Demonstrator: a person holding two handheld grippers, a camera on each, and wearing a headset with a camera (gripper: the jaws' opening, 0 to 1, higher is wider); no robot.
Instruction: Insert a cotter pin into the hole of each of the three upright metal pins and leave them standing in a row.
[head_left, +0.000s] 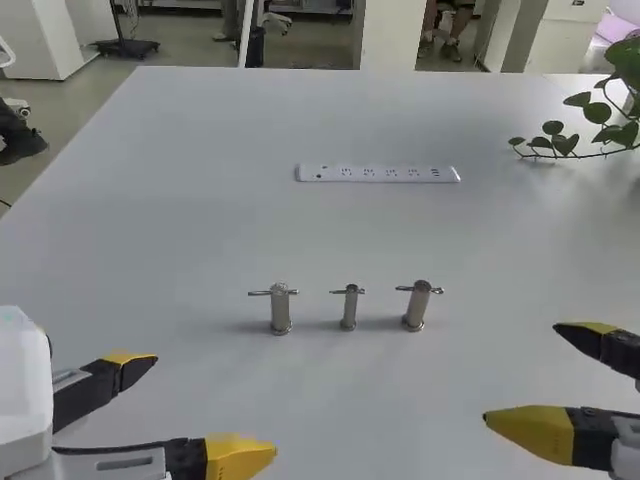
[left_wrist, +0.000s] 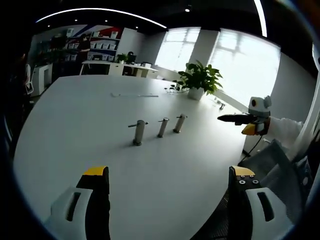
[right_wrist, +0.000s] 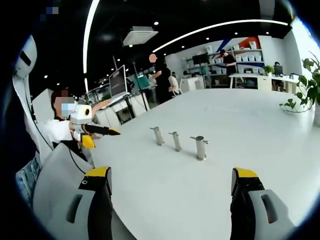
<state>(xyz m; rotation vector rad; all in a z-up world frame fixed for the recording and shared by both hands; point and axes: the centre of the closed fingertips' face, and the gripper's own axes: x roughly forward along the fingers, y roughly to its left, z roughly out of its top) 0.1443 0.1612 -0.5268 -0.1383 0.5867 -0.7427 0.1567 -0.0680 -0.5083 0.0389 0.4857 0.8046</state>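
Left gripper (head_left: 190, 410), right gripper (head_left: 530, 378): held low over counter (head_left: 200, 150), jaws wide apart, empty; three upright metal pins (head_left: 349, 305) in row beyond.

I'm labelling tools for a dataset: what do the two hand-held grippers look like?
The left hand-held gripper and right hand-held gripper match: black jaws capped with yellow tips, on white housings. The person's sleeve is white.

You work at large white matte tabletop (head_left: 180, 180). Long white power strip (head_left: 378, 173) lies ahead of you, leafy green potted plant (left_wrist: 199, 79) at far right edge. Bright tall windows (left_wrist: 245, 62) behind plant. Curved white ceiling light strips (right_wrist: 88, 40) overhead. Grey floor (head_left: 60, 100), white shelving with boxes (right_wrist: 245, 47), desk with dark monitor (right_wrist: 118, 80) beyond.
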